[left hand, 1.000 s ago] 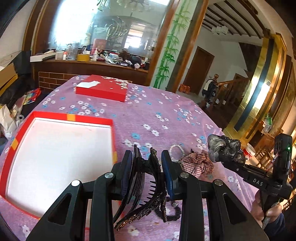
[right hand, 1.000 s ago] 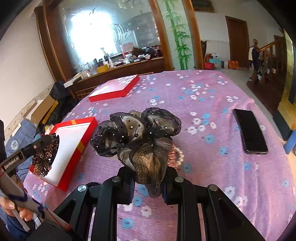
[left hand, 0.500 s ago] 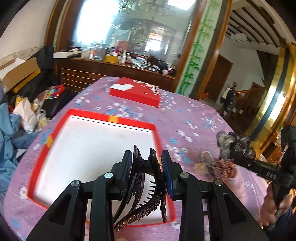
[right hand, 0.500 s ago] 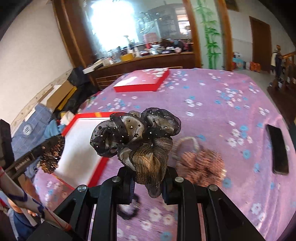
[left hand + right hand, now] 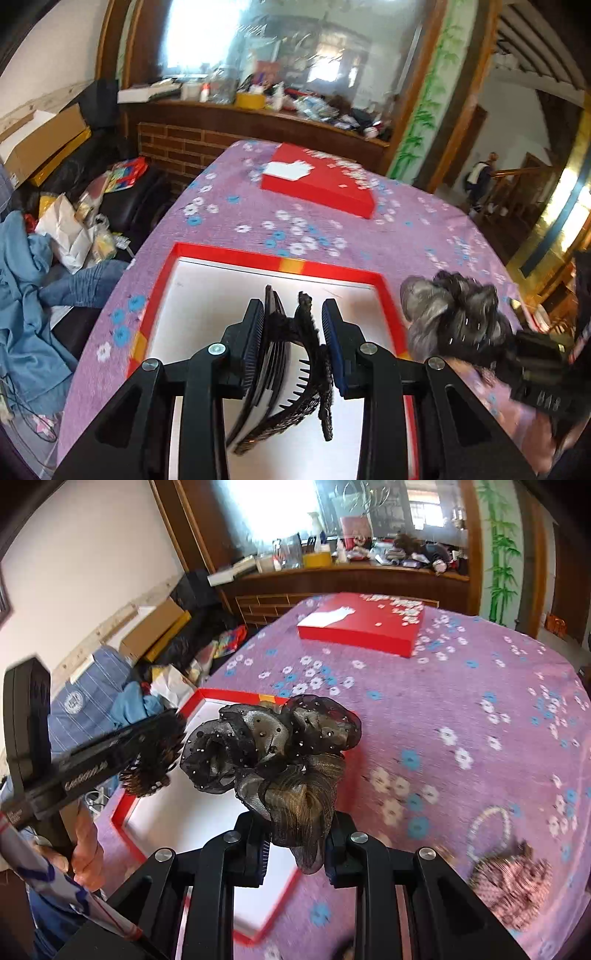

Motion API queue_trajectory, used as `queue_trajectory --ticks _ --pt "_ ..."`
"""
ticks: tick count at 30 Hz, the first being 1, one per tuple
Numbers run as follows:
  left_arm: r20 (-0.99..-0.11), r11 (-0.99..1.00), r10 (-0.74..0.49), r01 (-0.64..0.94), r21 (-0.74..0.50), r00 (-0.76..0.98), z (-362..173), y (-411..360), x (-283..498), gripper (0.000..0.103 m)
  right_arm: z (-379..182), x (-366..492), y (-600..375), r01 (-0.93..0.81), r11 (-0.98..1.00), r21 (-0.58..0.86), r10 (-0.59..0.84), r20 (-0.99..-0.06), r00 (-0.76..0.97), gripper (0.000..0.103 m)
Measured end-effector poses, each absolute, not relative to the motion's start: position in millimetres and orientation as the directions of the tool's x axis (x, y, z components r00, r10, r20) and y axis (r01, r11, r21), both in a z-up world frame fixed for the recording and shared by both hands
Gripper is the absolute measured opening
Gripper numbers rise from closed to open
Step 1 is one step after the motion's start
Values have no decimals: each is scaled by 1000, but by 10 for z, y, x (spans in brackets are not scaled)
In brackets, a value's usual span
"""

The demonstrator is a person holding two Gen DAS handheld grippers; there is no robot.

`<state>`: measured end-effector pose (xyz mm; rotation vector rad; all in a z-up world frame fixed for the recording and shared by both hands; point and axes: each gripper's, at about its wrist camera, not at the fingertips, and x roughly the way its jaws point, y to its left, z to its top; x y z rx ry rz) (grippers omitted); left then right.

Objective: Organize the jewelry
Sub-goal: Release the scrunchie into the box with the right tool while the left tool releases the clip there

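**Both grippers now hang over the open red box**

Since the earlier frames, both grippers have travelled from the loose pile of jewelry to the open red box (image 5: 386, 295), which now fills the lower centre of the left wrist view.

The left gripper (image 5: 292, 343) is closed on the dark hair claw clip (image 5: 295, 373), whose teeth hang down toward the bottom of the frame, over the white floor of the box. The right gripper (image 5: 297, 845) is closed on the black organza scrunchie (image 5: 273, 746); in its own view the box lies in the lower left, partly under the gripper, and the scrunchie covers the box's right rim. The long axis of the box runs away from the left camera, toward the closed red lid (image 5: 321, 184) in the upper centre.

I judge that the left gripper is nearer to a drop, because the clip is directly above the box, while the scrunchie is above the edge. Outside the box, a pearl bracelet (image 5: 487, 830) and a pink patterned scrunchie (image 5: 513, 886) wait on the purple tablecloth (image 5: 461, 709), lower right of the right view.
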<state>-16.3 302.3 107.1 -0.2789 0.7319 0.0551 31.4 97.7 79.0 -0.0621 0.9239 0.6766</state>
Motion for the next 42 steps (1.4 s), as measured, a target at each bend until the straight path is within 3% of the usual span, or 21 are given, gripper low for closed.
queue_trajectory --ticks 8,18,19,20,22,23,25,33,42 --pt "-737 941 -61 -208 -267 673 722 3337 352 31 472 665 1484 -543 817 194 443 -815 374 26" --pt "-742 933 -88 -206 -295 665 605 3387 372 31 229 830 1704 -525 835 164 392 -847 358 28" --pt "-743 935 -88 -203 -292 664 608 3376 363 31 233 833 1690 -524 837 159 389 -847 363 32" --pt "-743 935 -90 -200 -292 663 619 3367 352 31 245 836 1673 -525 836 157 388 -847 365 45" --pt "-743 938 -93 -192 -288 662 645 3337 317 34 294 837 1611 -521 839 157 390 -841 374 61" --pt "-742 940 -92 -189 -286 664 663 3323 296 36 334 838 1563 -517 840 164 397 -835 381 63" --pt "-731 941 -90 -183 -286 677 717 3295 236 42 418 830 1466 -517 837 182 416 -825 382 63" --pt "-674 939 -102 -152 -307 731 974 3100 -134 43 773 576 962 -531 810 249 506 -754 418 63" --pt "-631 960 -52 -135 -244 774 1052 2422 -549 52 794 171 249 -530 786 318 574 -693 436 63"
